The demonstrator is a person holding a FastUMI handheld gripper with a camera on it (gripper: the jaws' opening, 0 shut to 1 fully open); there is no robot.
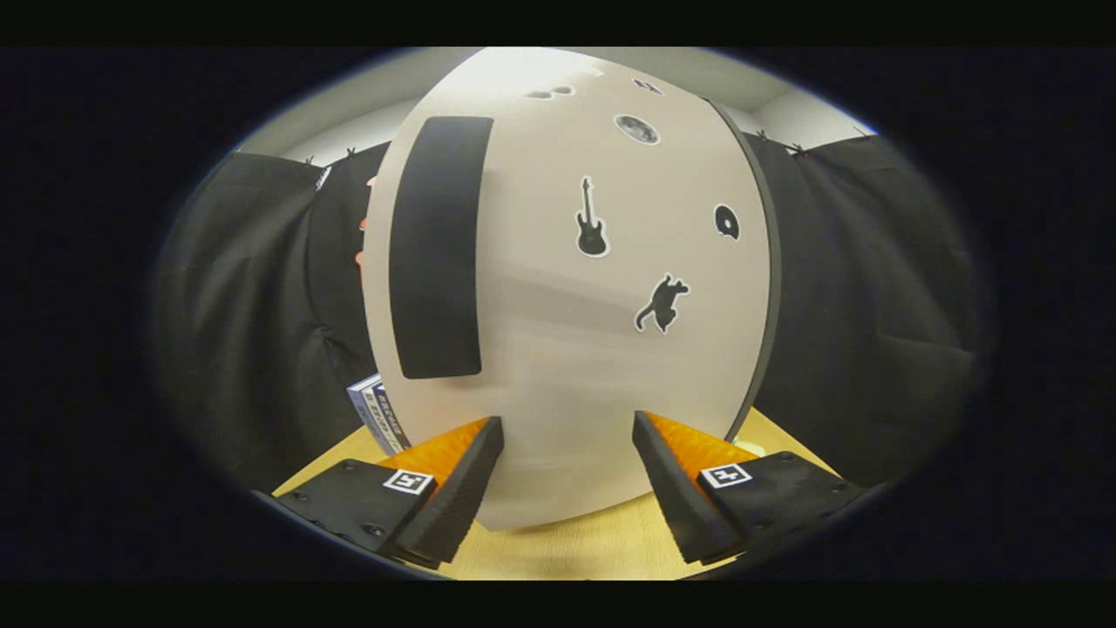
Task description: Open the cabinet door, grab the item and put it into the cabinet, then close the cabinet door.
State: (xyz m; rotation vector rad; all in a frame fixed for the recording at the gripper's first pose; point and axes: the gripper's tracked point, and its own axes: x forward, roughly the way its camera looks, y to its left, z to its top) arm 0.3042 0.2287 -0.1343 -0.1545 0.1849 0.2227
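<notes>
Between the fingers of the gripper sits nothing but air; the jaws stand well apart, and just ahead of them rises the pale cabinet door, closed as far as I can tell, standing on a light wooden table. On the door's left part runs a tall dark handle strip; stickers of a guitar and a cat mark its middle. Left of the cabinet, beside the left finger, a small boxed item peeks out on the table.
</notes>
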